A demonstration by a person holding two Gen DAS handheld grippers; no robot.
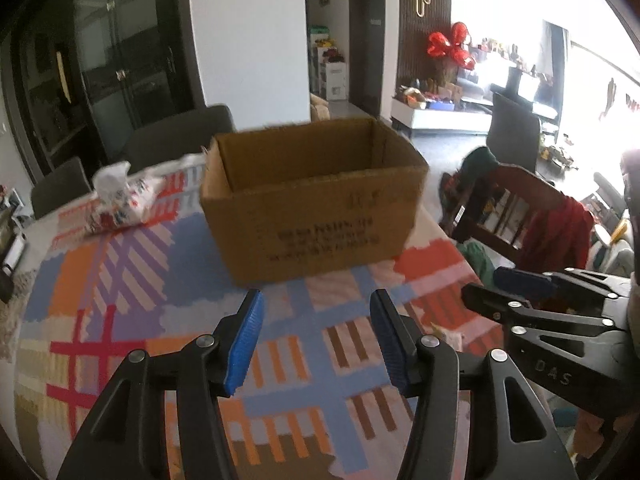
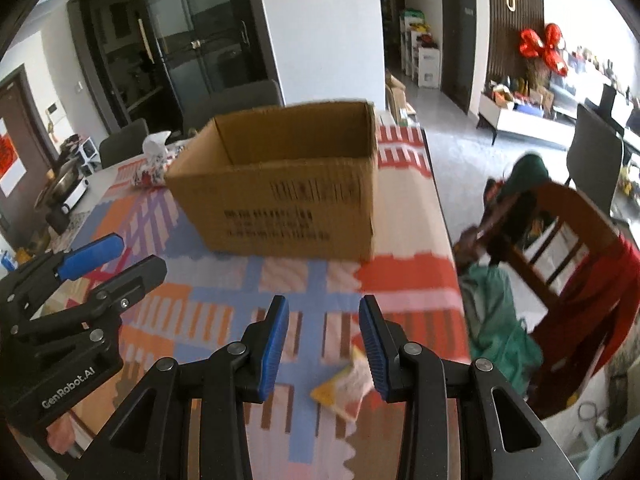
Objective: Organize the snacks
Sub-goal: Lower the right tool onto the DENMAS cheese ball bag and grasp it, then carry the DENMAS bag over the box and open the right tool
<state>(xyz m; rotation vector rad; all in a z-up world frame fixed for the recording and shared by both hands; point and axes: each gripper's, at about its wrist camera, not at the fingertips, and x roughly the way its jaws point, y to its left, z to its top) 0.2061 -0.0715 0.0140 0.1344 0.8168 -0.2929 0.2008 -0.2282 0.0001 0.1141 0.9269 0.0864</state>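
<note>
An open brown cardboard box (image 1: 320, 204) stands on the table with the patterned cloth (image 1: 160, 280); it also shows in the right wrist view (image 2: 288, 184). My left gripper (image 1: 316, 340) is open and empty, short of the box. My right gripper (image 2: 324, 344) is open and empty, with a small yellow and white snack packet (image 2: 344, 388) lying on the cloth just below its right finger. A white, red and blue snack bag (image 1: 124, 200) lies left of the box, and shows behind it in the right wrist view (image 2: 154, 164).
The right gripper shows at the right of the left wrist view (image 1: 520, 300), the left gripper at the left of the right wrist view (image 2: 100, 268). A wooden chair (image 2: 560, 248) draped with red cloth stands right of the table edge. Grey chairs (image 1: 172, 140) stand behind.
</note>
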